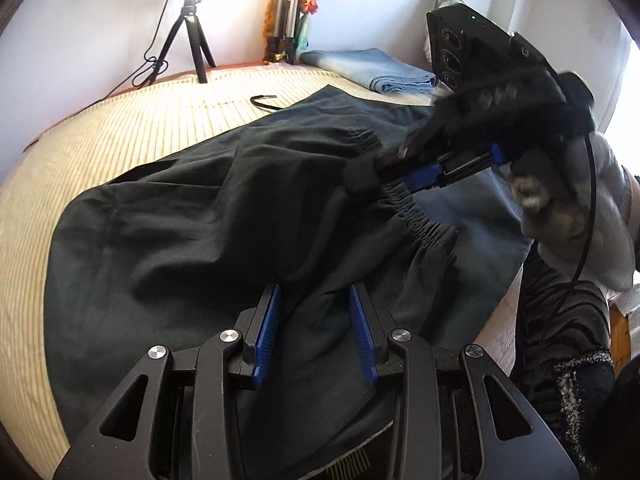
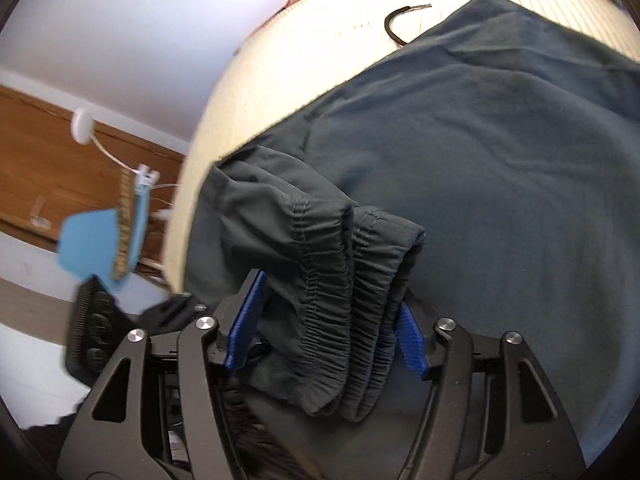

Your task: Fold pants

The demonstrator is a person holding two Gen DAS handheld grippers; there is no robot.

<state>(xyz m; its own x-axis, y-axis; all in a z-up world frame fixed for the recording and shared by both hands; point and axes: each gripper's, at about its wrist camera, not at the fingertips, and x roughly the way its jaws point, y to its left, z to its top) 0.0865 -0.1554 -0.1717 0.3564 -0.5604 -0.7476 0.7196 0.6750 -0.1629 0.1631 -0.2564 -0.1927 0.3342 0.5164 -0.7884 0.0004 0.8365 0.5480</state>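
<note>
Left gripper (image 1: 314, 322) hovers low over the dark charcoal fabric pants (image 1: 200, 208), its blue-padded fingers (image 1: 269, 320) apart with only flat cloth showing beneath the gap, nothing pinched. The pants lie spread on the cream ribbed bed cover (image 1: 100, 120), reaching from right under these fingers away to the far side. Ahead and to the right of the left fingers, the right gripper (image 1: 384, 184) sits at the gathered elastic waistband (image 1: 416, 216), a black-gloved hand (image 1: 480, 120) wrapped round its body. From its own camera, the right gripper (image 2: 334, 320) has the bunched waistband (image 2: 352, 300) between its fingers, the left blue pad (image 2: 246, 320) clear of the cloth, the right pad partly hidden behind the folds, so no squeeze. Beyond the pants, a black curved cord (image 1: 264, 100) lies on the bed cover. Farther still, folded light blue jeans (image 1: 376, 70), and a small black tripod (image 1: 192, 36) at the wall.
</note>
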